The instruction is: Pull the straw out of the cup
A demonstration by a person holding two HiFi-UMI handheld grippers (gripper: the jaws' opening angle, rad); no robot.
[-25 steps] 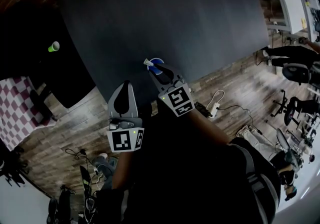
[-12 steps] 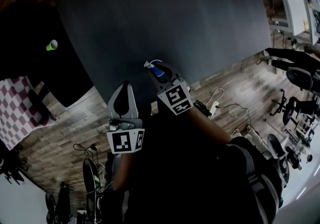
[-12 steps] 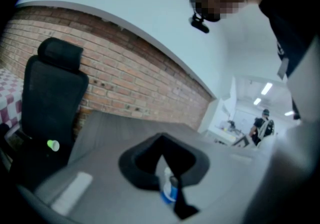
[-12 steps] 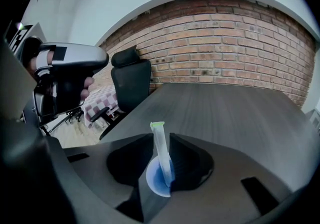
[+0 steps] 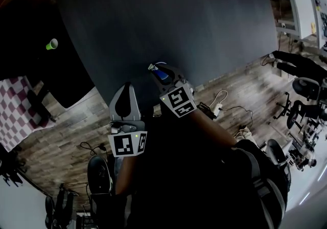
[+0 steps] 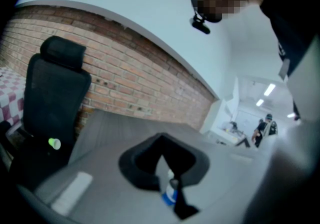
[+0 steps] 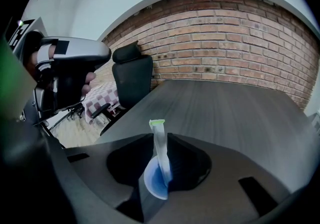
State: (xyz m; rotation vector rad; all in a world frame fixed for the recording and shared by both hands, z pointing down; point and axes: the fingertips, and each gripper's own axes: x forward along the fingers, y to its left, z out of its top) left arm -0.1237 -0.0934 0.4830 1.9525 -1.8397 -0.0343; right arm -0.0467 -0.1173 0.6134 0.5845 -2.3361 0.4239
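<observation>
Right claw (image 7: 161,143) pinches the blue cup (image 7: 152,180), evidently bracing it for extraction. Straw (image 7: 158,130) sits in the cup, protruding above its rim. Left claw (image 6: 161,136), pressed together and empty, hovers near the cup.

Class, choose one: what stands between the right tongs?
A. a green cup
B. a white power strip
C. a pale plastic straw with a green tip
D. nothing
C: the pale plastic straw with a green tip rises between the right tongs, closed on it, its lower end in the small blue cup.
</observation>
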